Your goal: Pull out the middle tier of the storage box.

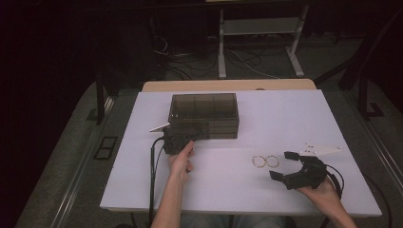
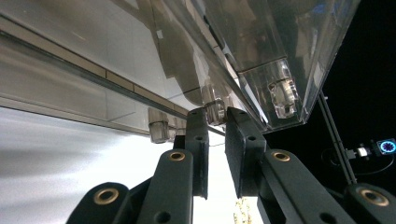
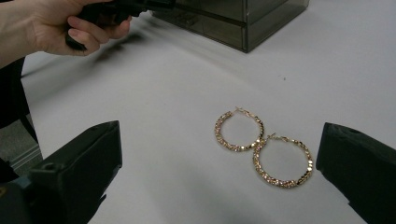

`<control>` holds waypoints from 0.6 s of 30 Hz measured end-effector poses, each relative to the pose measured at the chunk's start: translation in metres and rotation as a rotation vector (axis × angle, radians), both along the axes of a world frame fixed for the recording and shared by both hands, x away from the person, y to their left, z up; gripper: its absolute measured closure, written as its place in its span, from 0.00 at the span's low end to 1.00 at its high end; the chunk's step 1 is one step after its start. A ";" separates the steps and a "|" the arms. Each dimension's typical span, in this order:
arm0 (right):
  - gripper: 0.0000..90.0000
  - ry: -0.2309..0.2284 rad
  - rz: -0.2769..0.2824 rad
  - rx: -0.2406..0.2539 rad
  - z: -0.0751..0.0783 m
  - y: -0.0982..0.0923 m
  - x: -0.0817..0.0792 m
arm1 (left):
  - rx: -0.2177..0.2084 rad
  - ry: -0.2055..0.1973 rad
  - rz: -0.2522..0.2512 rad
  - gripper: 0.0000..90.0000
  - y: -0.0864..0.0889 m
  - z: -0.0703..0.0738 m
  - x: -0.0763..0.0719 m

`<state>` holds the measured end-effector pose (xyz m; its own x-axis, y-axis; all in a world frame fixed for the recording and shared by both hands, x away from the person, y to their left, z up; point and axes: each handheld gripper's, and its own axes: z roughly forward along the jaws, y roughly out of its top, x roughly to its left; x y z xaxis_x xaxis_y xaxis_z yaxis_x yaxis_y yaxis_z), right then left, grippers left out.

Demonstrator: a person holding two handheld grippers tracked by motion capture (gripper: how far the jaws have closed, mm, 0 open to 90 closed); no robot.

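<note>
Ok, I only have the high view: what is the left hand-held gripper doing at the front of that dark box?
Observer: The left hand-held gripper has its jaw tips either side of a small clear knob on the box, apparently pinching it.
Operator: And the two rings near the other one?
Observer: Gold hoop earrings, studded, lying edge to edge.
Operator: Gripped?
Observer: No. The right hand-held gripper is open, its jaws well clear of them.

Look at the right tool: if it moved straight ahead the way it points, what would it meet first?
Probably the two gold hoop earrings, lying on the white table just ahead of the open right tool; depth is uncertain.
</note>
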<state>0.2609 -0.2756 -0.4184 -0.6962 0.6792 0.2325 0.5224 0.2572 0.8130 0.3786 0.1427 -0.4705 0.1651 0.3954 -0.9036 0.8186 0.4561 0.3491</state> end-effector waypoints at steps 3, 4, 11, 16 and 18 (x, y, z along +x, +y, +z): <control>0.00 -0.002 -0.004 0.000 0.000 0.000 0.000 | -0.008 0.005 -0.002 0.87 -0.001 -0.001 0.001; 0.00 -0.002 -0.004 0.000 0.000 0.000 0.000 | -0.009 0.005 -0.005 0.87 -0.001 -0.001 0.001; 0.00 -0.002 -0.002 -0.001 0.000 0.000 0.000 | -0.047 0.019 -0.018 0.89 0.001 -0.004 0.002; 0.00 -0.003 -0.001 -0.002 0.000 0.000 0.000 | -0.041 0.020 -0.021 0.90 0.001 -0.004 0.002; 0.00 -0.005 -0.002 -0.002 0.000 0.000 0.000 | -0.043 0.018 -0.019 0.90 0.001 -0.004 0.001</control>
<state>0.2605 -0.2758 -0.4180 -0.6963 0.6809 0.2270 0.5184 0.2583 0.8152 0.3799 0.1439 -0.4742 0.1558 0.3529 -0.9226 0.8334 0.4544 0.3146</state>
